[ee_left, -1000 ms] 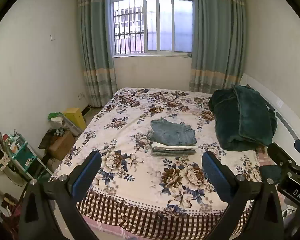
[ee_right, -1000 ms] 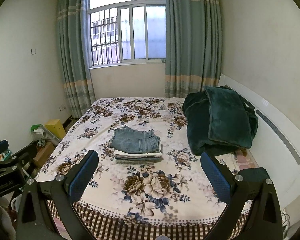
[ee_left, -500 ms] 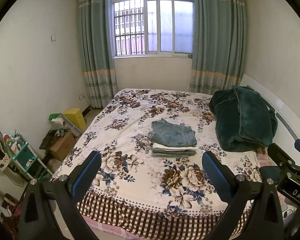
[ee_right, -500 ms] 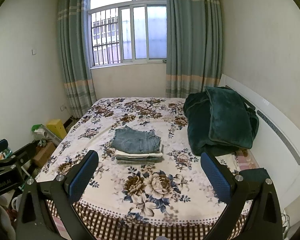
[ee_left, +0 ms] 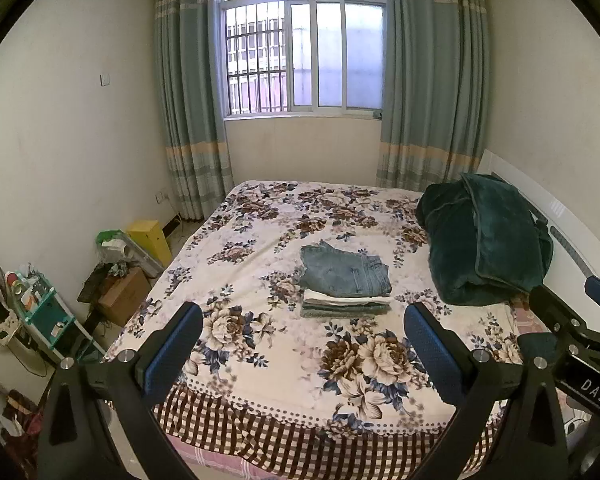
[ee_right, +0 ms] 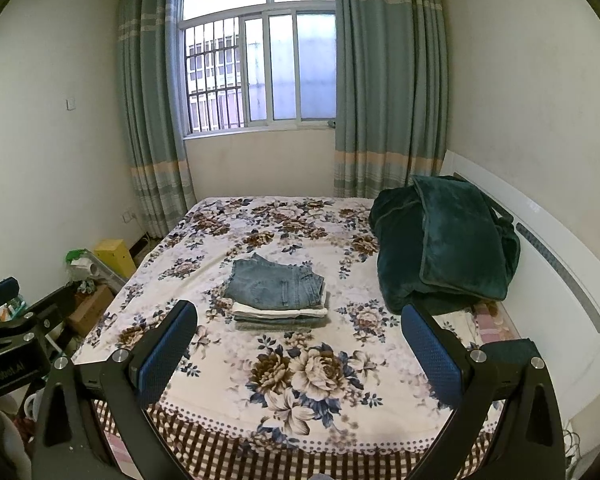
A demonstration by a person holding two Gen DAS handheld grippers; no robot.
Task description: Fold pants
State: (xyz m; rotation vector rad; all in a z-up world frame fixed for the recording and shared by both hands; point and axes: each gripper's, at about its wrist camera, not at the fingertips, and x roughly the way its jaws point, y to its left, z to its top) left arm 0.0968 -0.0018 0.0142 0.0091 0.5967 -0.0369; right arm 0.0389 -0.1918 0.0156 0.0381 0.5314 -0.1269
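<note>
A stack of folded pants lies in the middle of the floral bed [ee_left: 260, 360], with folded blue jeans [ee_left: 346, 270] on top of a white pair and a grey-green pair. The stack also shows in the right wrist view [ee_right: 278, 292]. My left gripper [ee_left: 302, 344] is open and empty, held back over the foot of the bed, well short of the stack. My right gripper [ee_right: 300, 344] is open and empty at the same distance. Each gripper shows at the edge of the other's view.
A dark green blanket [ee_left: 484, 240] is heaped at the right by the white headboard [ee_right: 560, 280]. Boxes and clutter [ee_left: 120, 280] fill the floor left of the bed. The window and curtains are at the far wall.
Both grippers have tilted slightly upward, so the bed sits a little lower in both views. The stack has not moved.
</note>
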